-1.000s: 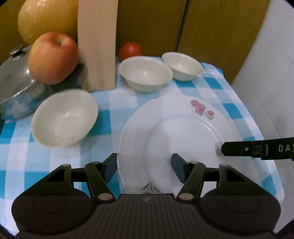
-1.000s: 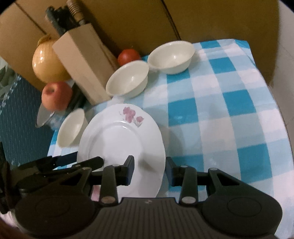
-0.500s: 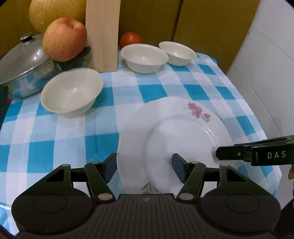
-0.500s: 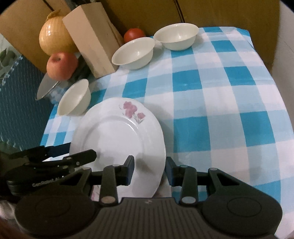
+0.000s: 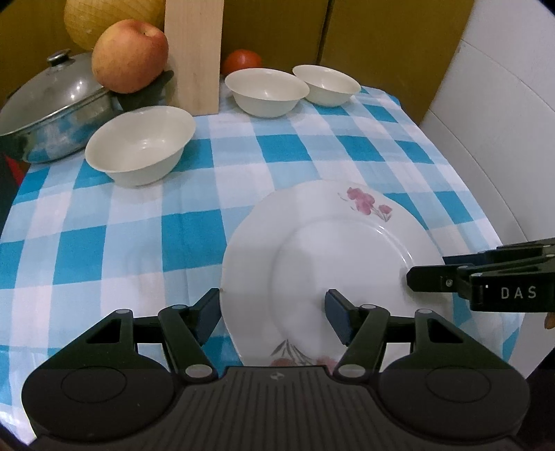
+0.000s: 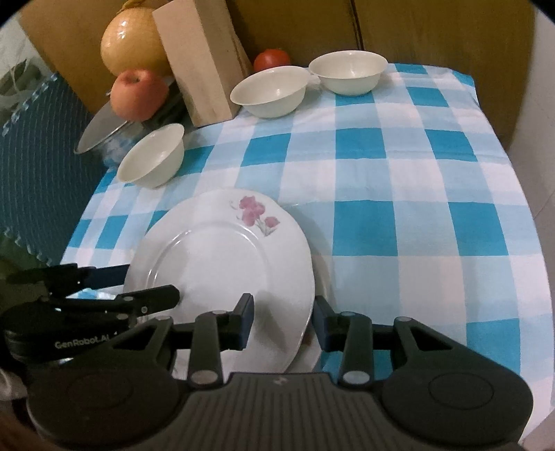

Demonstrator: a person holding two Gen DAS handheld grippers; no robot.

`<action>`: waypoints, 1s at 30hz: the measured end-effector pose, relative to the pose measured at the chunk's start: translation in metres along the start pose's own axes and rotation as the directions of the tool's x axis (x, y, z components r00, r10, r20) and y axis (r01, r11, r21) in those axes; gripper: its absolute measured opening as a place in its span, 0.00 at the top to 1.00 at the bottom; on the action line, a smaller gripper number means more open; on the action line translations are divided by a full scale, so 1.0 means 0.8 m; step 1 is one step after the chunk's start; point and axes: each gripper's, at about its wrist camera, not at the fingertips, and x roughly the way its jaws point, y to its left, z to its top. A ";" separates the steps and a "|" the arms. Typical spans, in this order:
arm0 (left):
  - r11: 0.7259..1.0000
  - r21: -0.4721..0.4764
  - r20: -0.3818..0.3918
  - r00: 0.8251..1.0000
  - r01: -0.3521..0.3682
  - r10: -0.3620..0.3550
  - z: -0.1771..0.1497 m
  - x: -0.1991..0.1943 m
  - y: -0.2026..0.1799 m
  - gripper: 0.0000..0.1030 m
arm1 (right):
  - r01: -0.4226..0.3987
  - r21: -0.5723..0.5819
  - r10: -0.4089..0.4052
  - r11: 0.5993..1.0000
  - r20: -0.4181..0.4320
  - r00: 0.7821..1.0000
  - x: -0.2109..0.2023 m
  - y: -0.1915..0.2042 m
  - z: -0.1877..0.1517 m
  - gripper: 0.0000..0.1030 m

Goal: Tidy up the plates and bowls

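A: The flowered plate [image 5: 333,249] sits lower centre on the checked cloth [image 5: 104,249], both grippers straddling its rim.

B: Left gripper [image 5: 274,312] stands half-open, right gripper [image 6: 282,322] narrower; whether either pinches is unclear

Both grippers angle steeply downward, side by side: the left gripper [image 5: 274,312] stands wider apart, the right gripper [image 6: 282,321] narrower.

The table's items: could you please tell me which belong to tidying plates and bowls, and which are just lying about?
Job: plate, near bowl, middle bowl, far bowl.
Lying about: apple, tomato, pot, wooden block, yellow fruit.
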 end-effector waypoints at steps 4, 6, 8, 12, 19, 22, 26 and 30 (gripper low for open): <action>1.000 0.003 -0.001 1.000 0.007 -0.007 -0.006 -0.003 -0.002 0.32 | 0.027 -0.036 -0.027 0.999 0.012 1.000 -0.003 0.008 -0.009 0.68; 1.000 -0.002 -0.010 1.000 0.018 -0.018 -0.008 -0.002 -0.002 0.32 | 0.046 -0.064 -0.045 0.997 0.016 0.999 -0.003 0.012 -0.011 0.64; 1.000 -0.005 -0.013 1.000 0.026 -0.026 -0.010 -0.001 -0.002 0.33 | 0.060 -0.076 -0.059 0.995 0.019 0.998 -0.003 0.015 -0.013 0.62; 1.000 0.012 0.016 1.000 0.016 -0.016 -0.011 -0.005 -0.004 0.33 | 0.070 -0.080 -0.069 0.994 0.012 0.998 -0.001 0.015 -0.015 0.59; 0.998 -0.054 0.060 0.998 0.018 -0.014 -0.010 -0.016 0.019 0.33 | 0.085 -0.093 -0.083 0.992 0.033 0.996 -0.003 0.015 -0.015 0.59; 0.994 -0.108 0.087 0.996 0.022 -0.012 -0.007 -0.024 0.038 0.33 | 0.086 -0.071 -0.082 0.994 0.054 0.995 -0.010 0.009 -0.013 0.59; 0.983 -0.184 0.145 0.989 0.003 0.024 0.008 -0.040 0.067 0.30 | 0.073 -0.051 -0.068 0.996 0.099 0.993 -0.019 0.006 0.002 0.59; 0.969 -0.242 0.197 0.975 -0.052 0.102 0.040 -0.051 0.098 0.26 | 0.028 -0.078 -0.020 0.997 0.110 0.994 -0.008 0.025 0.051 0.59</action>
